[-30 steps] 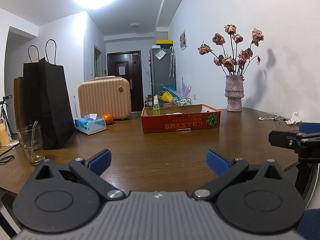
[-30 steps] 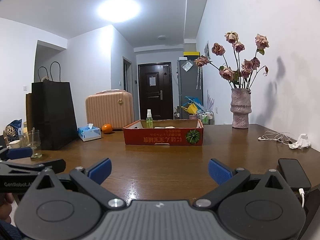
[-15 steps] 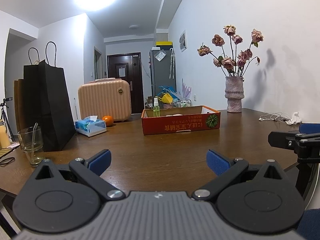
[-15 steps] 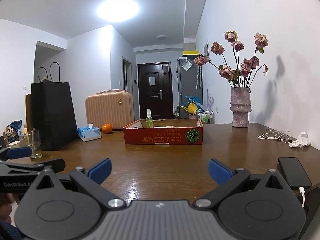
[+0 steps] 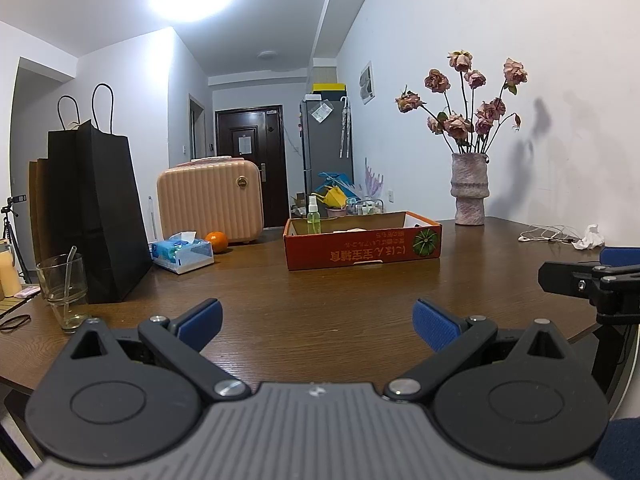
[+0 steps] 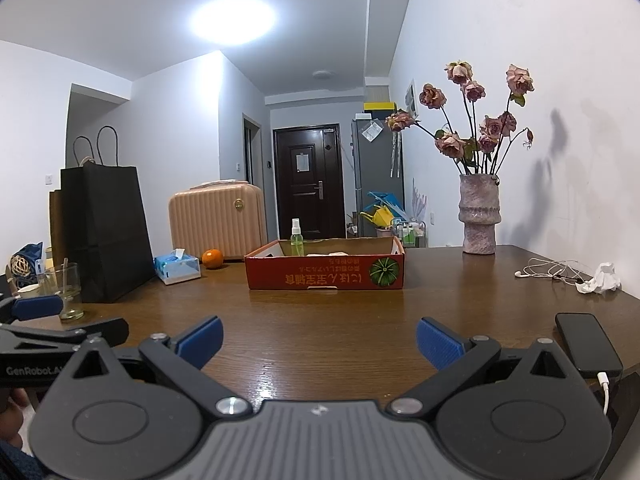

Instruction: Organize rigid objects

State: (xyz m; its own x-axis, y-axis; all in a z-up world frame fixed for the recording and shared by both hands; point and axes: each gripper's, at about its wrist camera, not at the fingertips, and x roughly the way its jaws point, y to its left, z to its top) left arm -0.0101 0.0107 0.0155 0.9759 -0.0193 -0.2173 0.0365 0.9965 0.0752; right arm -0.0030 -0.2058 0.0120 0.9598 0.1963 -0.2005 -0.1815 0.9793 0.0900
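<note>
A red cardboard box [image 5: 362, 246] [image 6: 326, 270] stands open on the wooden table [image 5: 320, 304], with a small green spray bottle [image 5: 313, 220] [image 6: 297, 237] upright at its far left corner. An orange [image 5: 216, 241] [image 6: 212, 258] and a blue tissue pack [image 5: 181, 251] [image 6: 177, 268] lie left of the box. My left gripper [image 5: 316, 322] is open and empty over the table's near edge. My right gripper [image 6: 319, 340] is open and empty beside it, well short of the box.
A black paper bag [image 5: 94, 212], a glass with a straw [image 5: 64, 292] and a peach suitcase [image 5: 210, 200] are on the left. A vase of dried roses [image 5: 469, 190], white earphones [image 6: 552, 270], crumpled tissue [image 6: 604, 278] and a black phone [image 6: 586, 344] are on the right.
Both views have tilted up very slightly. Both grippers stay open and nothing on the table has moved.
</note>
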